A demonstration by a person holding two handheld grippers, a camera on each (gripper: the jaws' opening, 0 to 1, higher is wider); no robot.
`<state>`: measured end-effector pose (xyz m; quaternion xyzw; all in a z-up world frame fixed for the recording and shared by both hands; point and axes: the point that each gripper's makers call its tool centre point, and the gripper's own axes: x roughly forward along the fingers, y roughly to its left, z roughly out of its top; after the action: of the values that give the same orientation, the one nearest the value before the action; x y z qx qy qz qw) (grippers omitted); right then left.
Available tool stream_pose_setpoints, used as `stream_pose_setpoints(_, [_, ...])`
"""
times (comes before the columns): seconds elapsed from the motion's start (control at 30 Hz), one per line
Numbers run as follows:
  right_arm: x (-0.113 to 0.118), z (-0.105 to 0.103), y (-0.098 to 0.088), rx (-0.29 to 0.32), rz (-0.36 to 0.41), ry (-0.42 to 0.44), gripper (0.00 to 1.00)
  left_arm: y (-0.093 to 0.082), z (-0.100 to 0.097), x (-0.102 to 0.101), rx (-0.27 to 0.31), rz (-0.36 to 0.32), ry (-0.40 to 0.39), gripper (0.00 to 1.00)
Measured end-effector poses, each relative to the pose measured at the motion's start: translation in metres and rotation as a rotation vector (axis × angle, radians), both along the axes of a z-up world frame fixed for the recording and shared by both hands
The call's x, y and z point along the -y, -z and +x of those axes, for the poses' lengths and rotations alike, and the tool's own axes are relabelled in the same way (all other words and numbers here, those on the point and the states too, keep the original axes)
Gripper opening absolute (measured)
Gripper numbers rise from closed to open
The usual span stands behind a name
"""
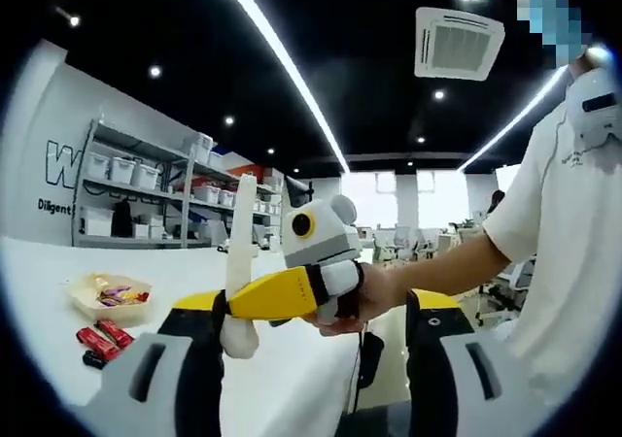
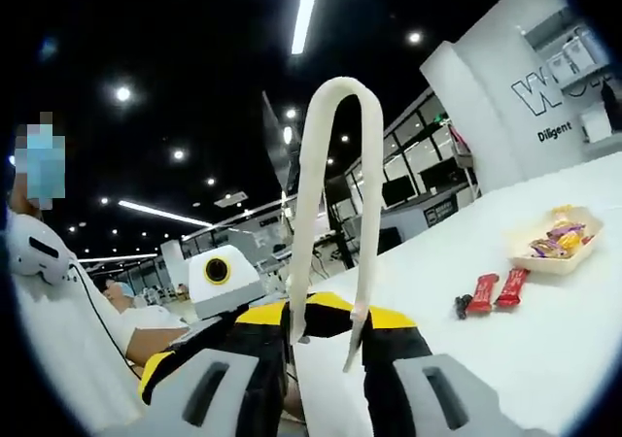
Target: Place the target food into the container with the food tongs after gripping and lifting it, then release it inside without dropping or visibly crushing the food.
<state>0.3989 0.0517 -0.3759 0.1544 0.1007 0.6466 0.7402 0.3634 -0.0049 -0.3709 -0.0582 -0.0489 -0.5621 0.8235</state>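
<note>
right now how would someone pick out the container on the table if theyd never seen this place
Start from the long white table in front of the storage shelves. The container is a shallow pale tray near the table's far side, holding colourful wrapped snacks. Beside it lie two red wrapped bars flat on the bare tabletop; the tray alone has a raised rim.

My food tongs (image 2: 335, 214) are cream-white, one bent strip forming a tall arch, loop end pointing away from me and the two arm tips down between my right jaws. In the left gripper view they (image 1: 239, 262) appear edge-on, a pale upright strip. On the white worktop (image 2: 544, 350) lie two red-wrapped bars (image 2: 496, 289) side by side, a small dark piece (image 2: 461, 307) just beside them. Near those sits a shallow pale container (image 2: 556, 239) already carrying mixed wrapped sweets (purple, yellow and orange wrappers).
</note>
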Motion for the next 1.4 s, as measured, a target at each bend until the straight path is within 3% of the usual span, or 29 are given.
stream_pose_setpoints(0.13, [0.000,-0.003,0.000,0.029,0.002,-0.004,0.22,-0.001,0.000,-0.002,0.000,0.013,0.003,0.71])
stream_pose_setpoints(0.27, [0.000,0.002,0.001,0.056,-0.004,0.011,0.23,-0.004,0.003,-0.001,0.001,0.021,-0.010,0.77])
stream_pose_setpoints(0.5, [0.001,0.010,0.012,-0.011,-0.043,0.026,0.25,0.002,0.009,-0.002,0.030,0.058,-0.038,0.80])
stream_pose_setpoints(0.57, [0.003,0.012,0.018,-0.058,-0.049,0.025,0.25,0.003,0.009,-0.002,0.039,0.057,-0.044,0.80])
stream_pose_setpoints(0.77, [0.008,0.019,0.029,-0.070,-0.071,0.058,0.21,0.007,0.012,-0.002,0.051,0.045,-0.062,0.80])
stream_pose_setpoints(0.9, [0.016,0.024,0.032,-0.036,-0.091,0.091,0.19,0.013,0.016,-0.006,0.045,0.061,-0.077,0.80])
stream_pose_setpoints(1.0, [0.020,0.026,0.029,0.031,-0.098,0.103,0.20,0.014,0.015,-0.013,0.011,0.047,-0.073,0.79])
stream_pose_setpoints(1.17, [0.019,0.029,0.027,0.071,-0.102,0.115,0.21,0.021,0.009,-0.007,0.000,0.079,-0.053,0.81])
stream_pose_setpoints(1.4, [0.019,0.033,0.027,-0.021,-0.052,0.134,0.23,0.017,0.010,-0.006,0.013,0.067,-0.066,0.84])
